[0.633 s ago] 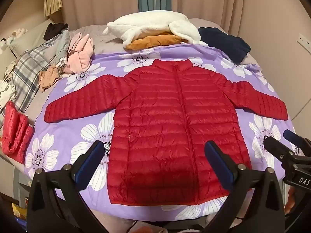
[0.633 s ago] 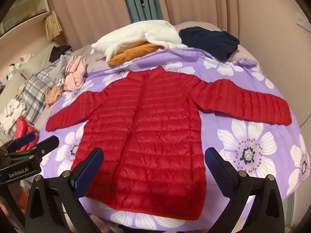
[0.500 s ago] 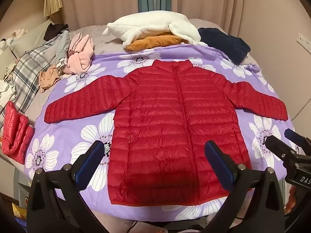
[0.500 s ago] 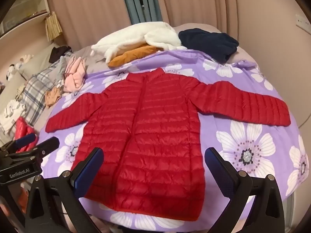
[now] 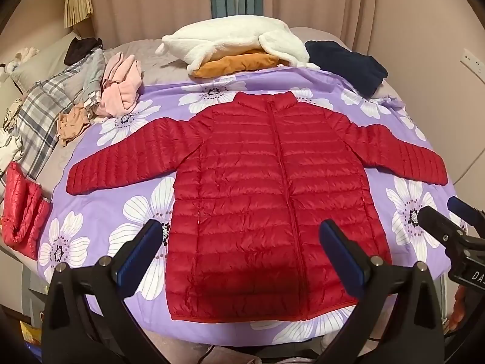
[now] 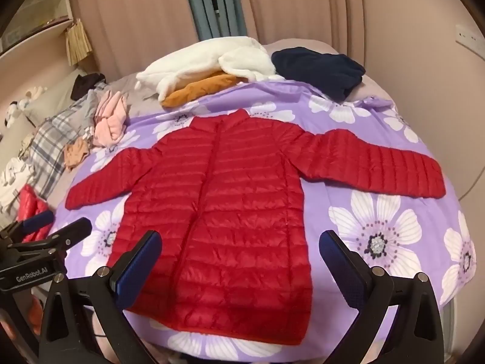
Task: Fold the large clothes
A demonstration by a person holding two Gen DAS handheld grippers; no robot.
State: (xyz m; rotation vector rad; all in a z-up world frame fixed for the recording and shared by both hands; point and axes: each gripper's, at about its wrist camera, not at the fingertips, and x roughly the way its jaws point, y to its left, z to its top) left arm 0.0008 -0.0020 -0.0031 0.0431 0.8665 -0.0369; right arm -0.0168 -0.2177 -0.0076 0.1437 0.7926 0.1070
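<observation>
A red quilted puffer jacket (image 5: 266, 188) lies flat, zipped, front up, with both sleeves spread out on a purple flowered sheet (image 5: 100, 212). It also shows in the right wrist view (image 6: 230, 212). My left gripper (image 5: 242, 251) is open and empty, held above the jacket's hem. My right gripper (image 6: 239, 261) is open and empty, above the hem's right side. Each gripper shows at the edge of the other's view: the right one (image 5: 451, 221), the left one (image 6: 48, 230).
At the back lie a white fleece (image 5: 233, 39) over an orange garment (image 5: 236, 63) and a navy garment (image 5: 345, 63). On the left lie pink clothes (image 5: 121, 91), plaid fabric (image 5: 39, 112) and a folded red jacket (image 5: 21, 209). A wall stands close on the right.
The right wrist view has tilted and shifted slightly; the jacket sits a little lower in it. The jacket has not moved and both grippers stay open.
</observation>
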